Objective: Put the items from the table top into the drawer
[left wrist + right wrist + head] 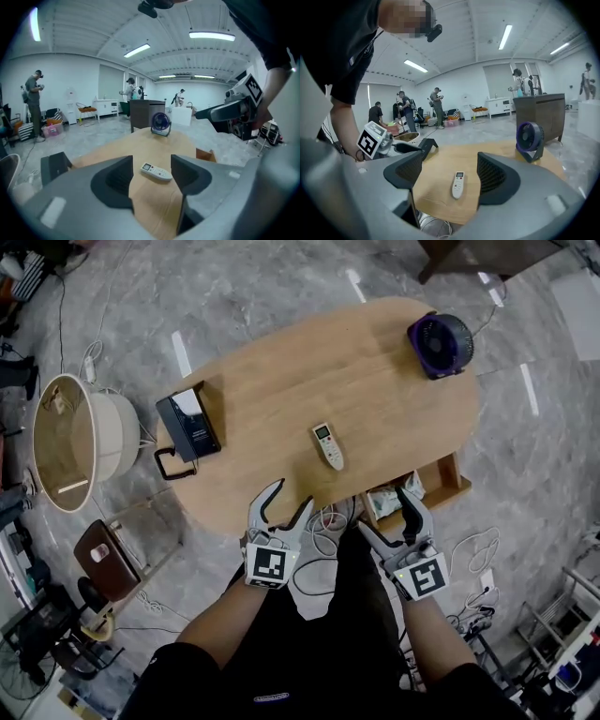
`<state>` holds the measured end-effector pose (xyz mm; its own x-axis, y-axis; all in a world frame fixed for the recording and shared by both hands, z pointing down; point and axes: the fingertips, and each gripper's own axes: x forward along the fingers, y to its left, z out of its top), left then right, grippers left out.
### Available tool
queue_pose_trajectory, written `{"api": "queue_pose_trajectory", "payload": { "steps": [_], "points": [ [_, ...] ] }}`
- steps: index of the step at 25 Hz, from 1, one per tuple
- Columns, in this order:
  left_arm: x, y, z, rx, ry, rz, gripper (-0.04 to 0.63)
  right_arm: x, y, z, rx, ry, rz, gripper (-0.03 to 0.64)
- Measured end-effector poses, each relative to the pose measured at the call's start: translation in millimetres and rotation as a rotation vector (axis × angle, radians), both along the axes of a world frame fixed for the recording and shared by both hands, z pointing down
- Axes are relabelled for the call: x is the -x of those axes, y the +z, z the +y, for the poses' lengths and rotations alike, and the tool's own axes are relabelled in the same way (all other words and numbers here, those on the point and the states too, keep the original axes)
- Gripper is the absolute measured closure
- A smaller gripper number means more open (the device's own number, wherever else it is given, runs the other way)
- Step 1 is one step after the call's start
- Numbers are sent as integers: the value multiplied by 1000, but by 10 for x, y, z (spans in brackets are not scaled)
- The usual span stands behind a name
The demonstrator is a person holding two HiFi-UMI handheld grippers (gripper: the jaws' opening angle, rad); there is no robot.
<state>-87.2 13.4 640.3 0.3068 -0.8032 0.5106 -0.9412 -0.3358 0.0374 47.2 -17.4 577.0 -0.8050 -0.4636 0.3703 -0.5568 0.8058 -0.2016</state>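
We hold the left gripper (292, 495) and right gripper (384, 512) wide open and empty at the table's (281, 381) 6 o'clock edge. The remote (328, 445) lies mid-table, at 12 o'clock from them, with the fan (441, 343) at 2 o'clock.

- The head view looks steeply down from above the oval light-wood table (281, 399), taking in its whole top.
- The left gripper view sits low at the table's near edge, facing across it.
- The right gripper view does likewise; all three share the slim white remote control (328, 445) and small purple desk fan (441, 343).
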Motion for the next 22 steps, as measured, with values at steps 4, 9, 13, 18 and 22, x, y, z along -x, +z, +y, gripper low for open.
{"api": "queue_pose_trajectory", "payload": {
  "steps": [4, 9, 13, 18, 22],
  "points": [
    [420, -137, 97, -26, -88, 2, 349, 258, 191, -59, -14, -35, 36, 247],
    [804, -365, 157, -96, -168, 28, 357, 501, 553, -95, 14, -64, 112, 250],
    [1093, -400, 249, -104, -229, 64, 357, 692, 907, -135, 58, -71, 200, 249],
    [1356, -367, 393, -71, -280, 72, 358, 771, 1405, -322, 139, -36, 323, 249],
    [1503, -345, 475, -67, -281, 58, 358, 791, 1694, -431, 172, -17, 399, 253]
  ]
}}
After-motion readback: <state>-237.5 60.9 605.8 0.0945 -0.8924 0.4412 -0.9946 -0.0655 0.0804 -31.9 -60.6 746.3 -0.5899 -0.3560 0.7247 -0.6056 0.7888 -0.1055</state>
